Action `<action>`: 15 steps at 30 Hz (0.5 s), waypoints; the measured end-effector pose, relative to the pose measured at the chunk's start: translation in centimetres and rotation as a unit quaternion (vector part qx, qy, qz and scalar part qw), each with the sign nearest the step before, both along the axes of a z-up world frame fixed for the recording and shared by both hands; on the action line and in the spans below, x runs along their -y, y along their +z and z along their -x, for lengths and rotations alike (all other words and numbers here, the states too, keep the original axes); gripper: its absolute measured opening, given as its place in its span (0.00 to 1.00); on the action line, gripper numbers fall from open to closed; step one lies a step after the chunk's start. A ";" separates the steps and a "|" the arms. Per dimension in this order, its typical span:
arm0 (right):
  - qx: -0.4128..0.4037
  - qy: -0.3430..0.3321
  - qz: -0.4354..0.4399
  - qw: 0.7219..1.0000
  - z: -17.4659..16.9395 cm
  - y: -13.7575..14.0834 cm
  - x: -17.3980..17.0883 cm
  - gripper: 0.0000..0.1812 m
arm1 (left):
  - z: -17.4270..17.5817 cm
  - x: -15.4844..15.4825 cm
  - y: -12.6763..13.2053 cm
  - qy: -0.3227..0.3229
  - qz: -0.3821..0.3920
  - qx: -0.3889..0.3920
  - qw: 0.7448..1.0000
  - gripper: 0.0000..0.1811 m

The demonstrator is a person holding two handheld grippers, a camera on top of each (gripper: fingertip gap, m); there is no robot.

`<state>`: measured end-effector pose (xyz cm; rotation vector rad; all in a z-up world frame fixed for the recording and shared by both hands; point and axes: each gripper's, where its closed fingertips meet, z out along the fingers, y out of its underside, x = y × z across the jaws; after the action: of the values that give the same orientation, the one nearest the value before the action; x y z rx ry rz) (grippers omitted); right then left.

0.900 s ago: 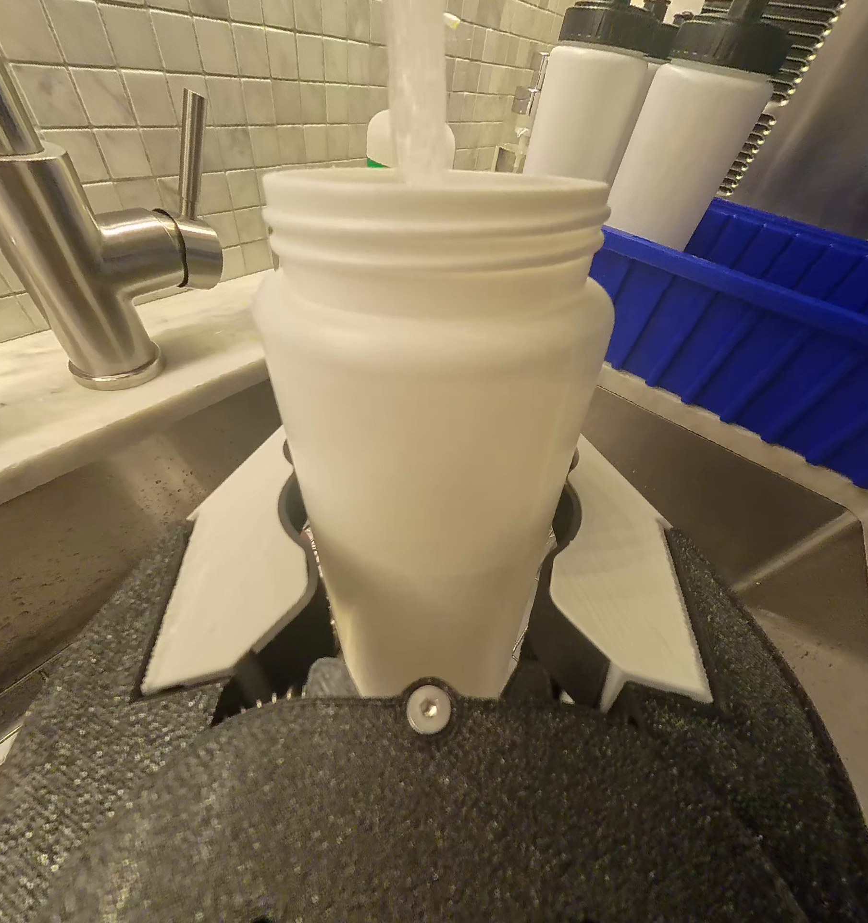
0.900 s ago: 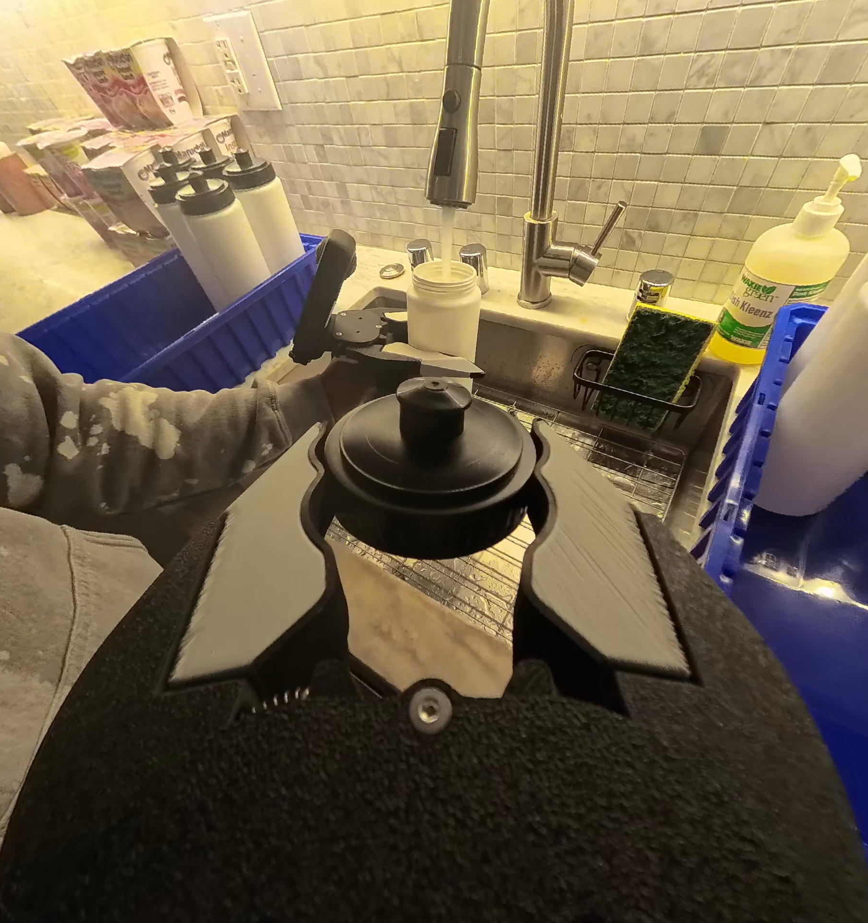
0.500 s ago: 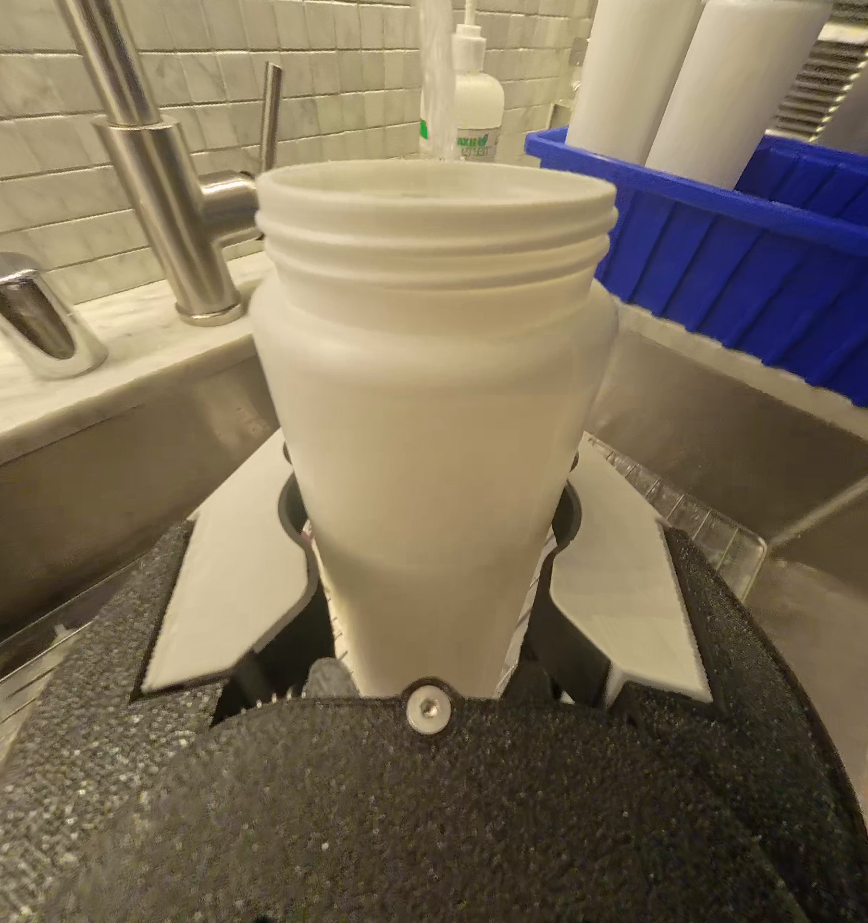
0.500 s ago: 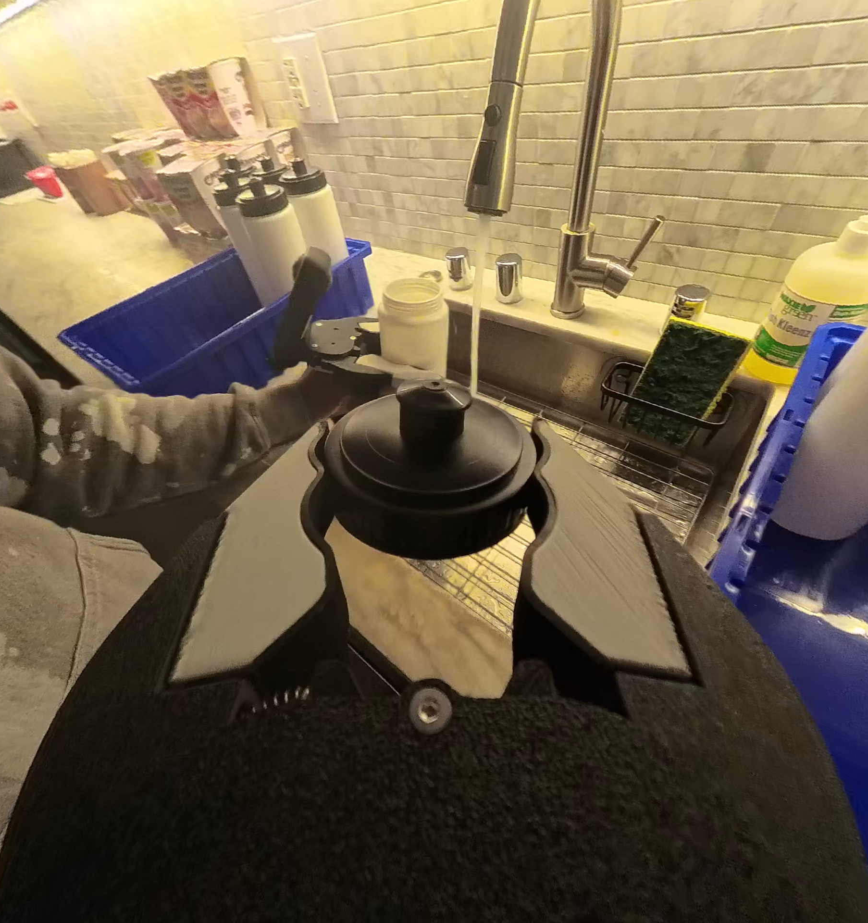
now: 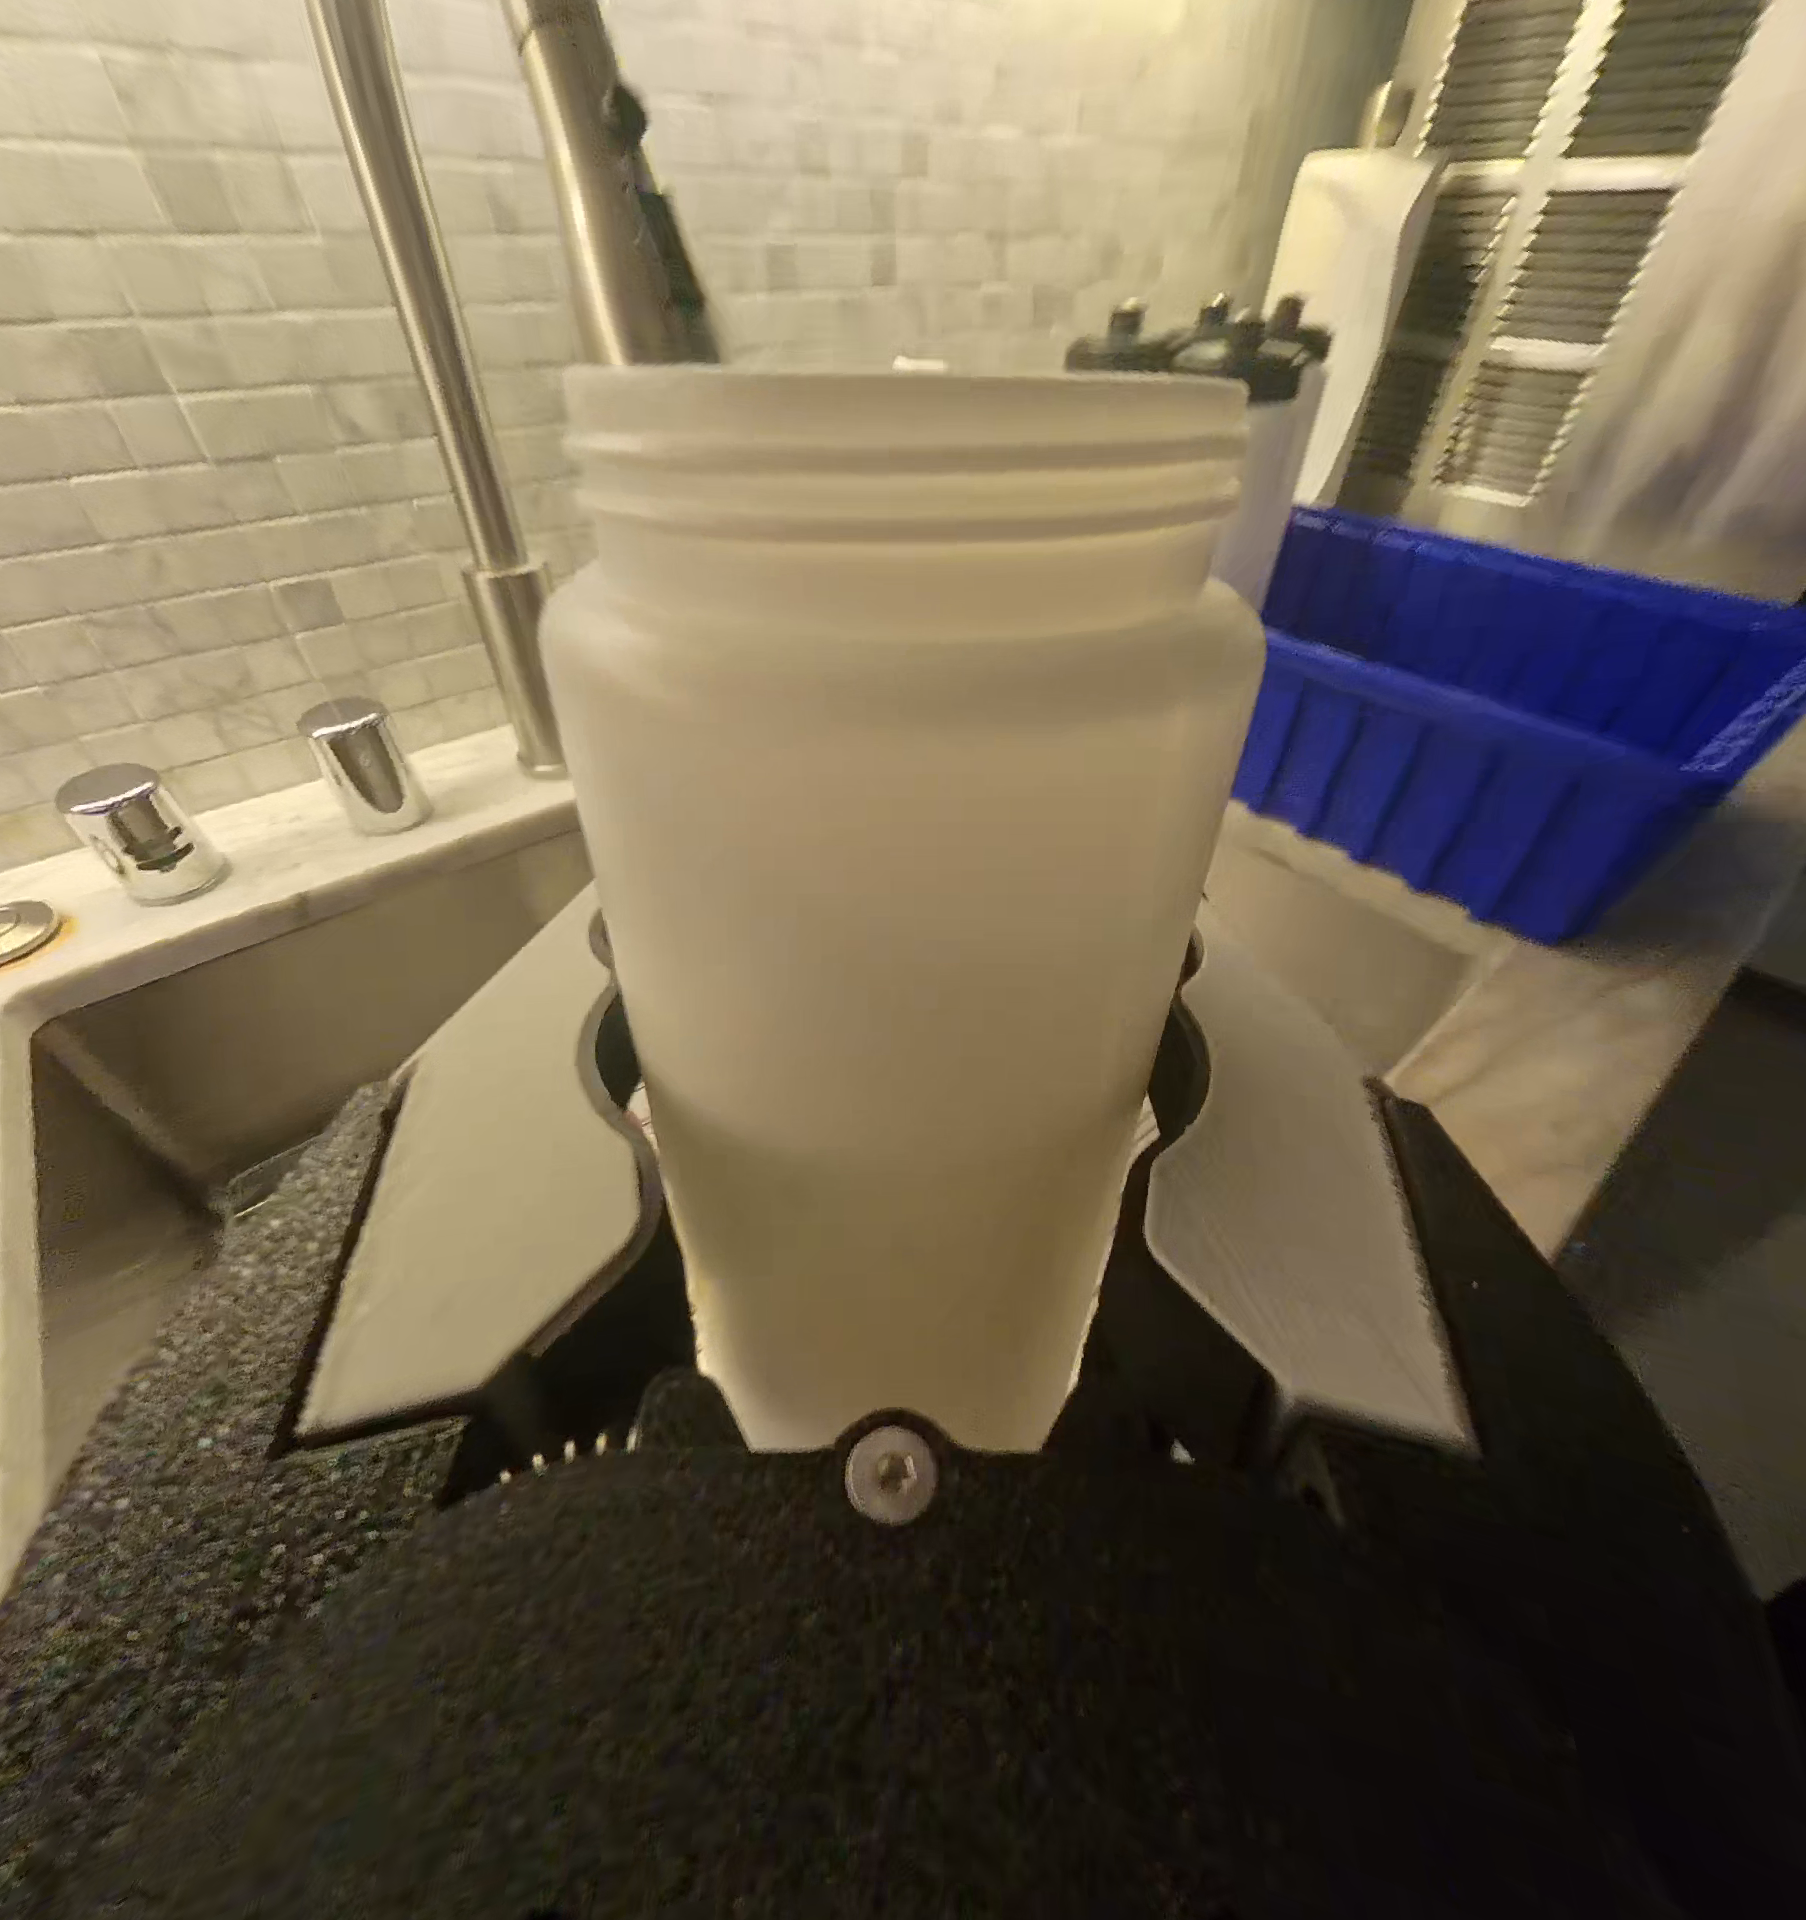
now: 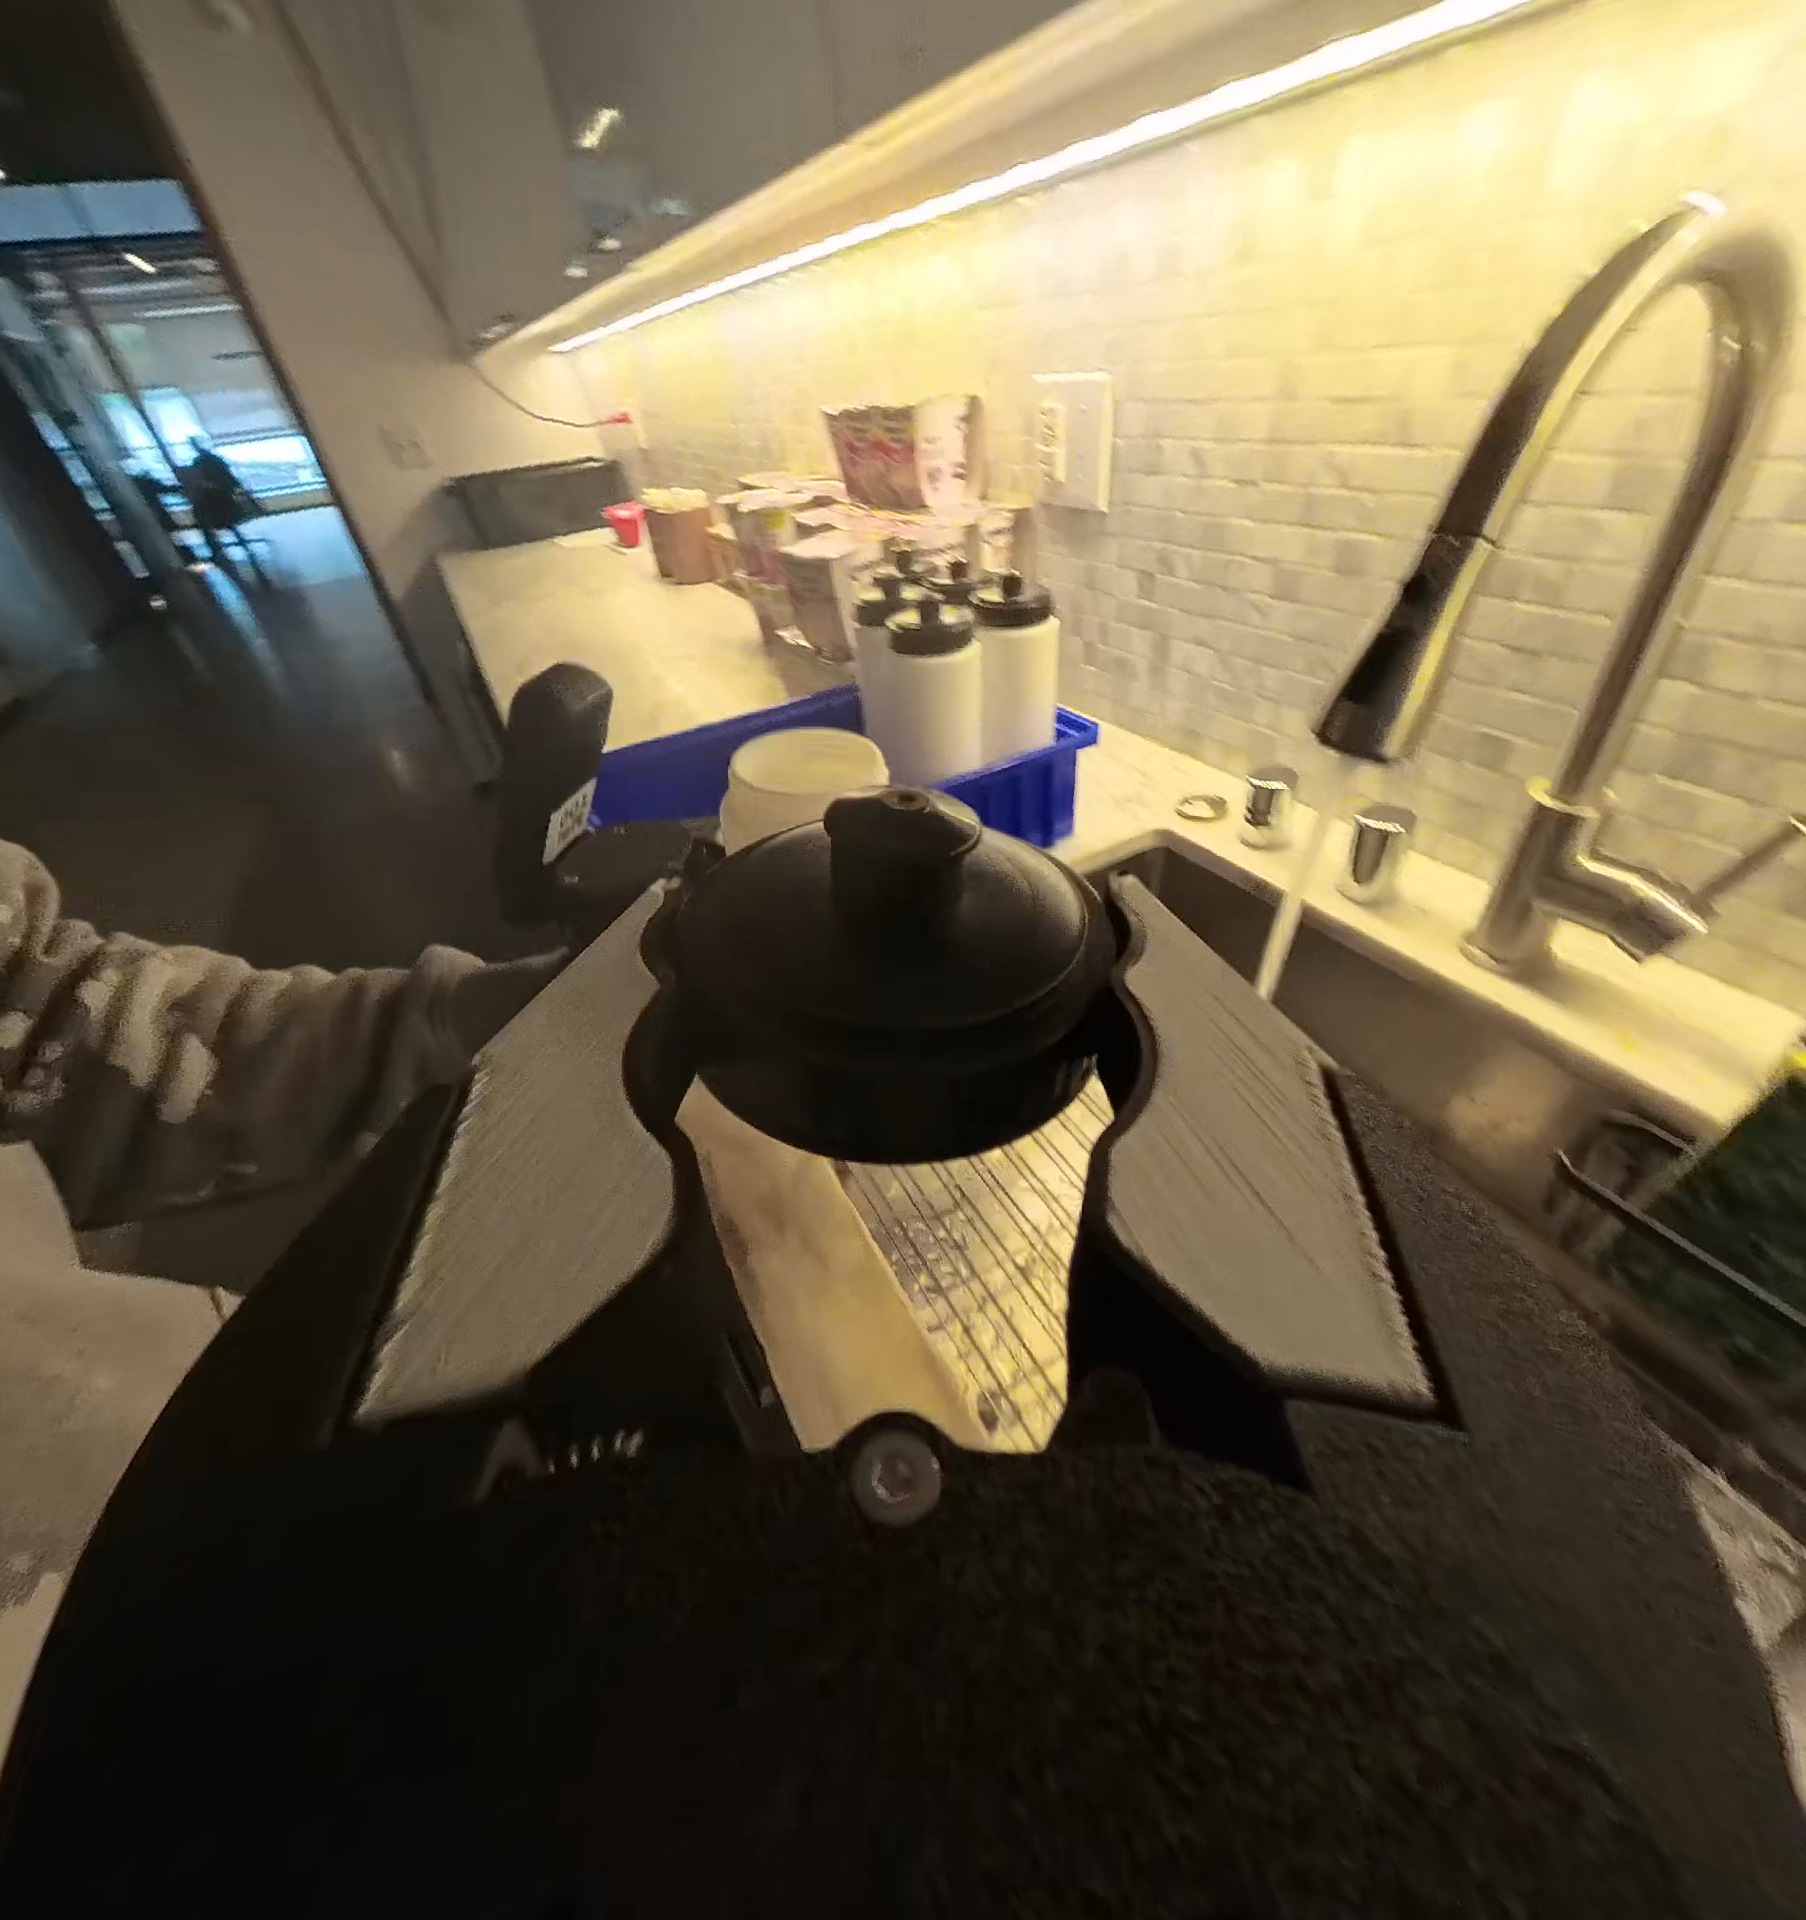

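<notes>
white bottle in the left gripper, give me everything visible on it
The open white translucent plastic bottle has a wide threaded neck, rounded shoulder and a body narrowing toward the base. No cap on it. It stands upright, clamped low on its body between the left hand-held gripper fingers. The contents cannot be seen. In the right wrist view it sits left of the running water stream, apart from it.

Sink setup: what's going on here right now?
A person holds a gripper in each hand at a kitchen sink. The left gripper is shut on an open white bottle, upright, lid off. The right gripper is shut on its black spout cap. The faucet is running, its stream falling into the sink beside the bottle, not into it. Capped white bottles stand in a blue bin behind.
</notes>
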<state>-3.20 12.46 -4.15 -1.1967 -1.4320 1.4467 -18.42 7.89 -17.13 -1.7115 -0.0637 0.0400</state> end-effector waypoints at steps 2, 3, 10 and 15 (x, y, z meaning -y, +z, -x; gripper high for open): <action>-0.009 0.029 -0.008 1.000 0.9 0.7 1.0 0.43 | -2.2 0.4 0.9 -0.008 -0.024 0.005 1.000 0.55; -0.011 0.042 -0.011 0.999 1.4 0.9 1.4 0.43 | -3.3 0.4 1.2 -0.010 -0.035 0.006 0.999 0.55; 0.003 0.097 0.016 0.995 3.9 -0.8 3.6 0.43 | -9.2 -1.4 -0.4 -0.043 -0.066 0.040 0.996 0.54; 0.034 0.085 0.027 0.995 4.7 -4.7 3.7 0.43 | -10.5 -2.6 -2.7 -0.052 -0.072 0.063 0.994 0.53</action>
<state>-7.87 8.75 -8.87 -1.1918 -1.5833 1.5815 -7.95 10.53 -19.81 -1.5696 -0.0688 -0.1468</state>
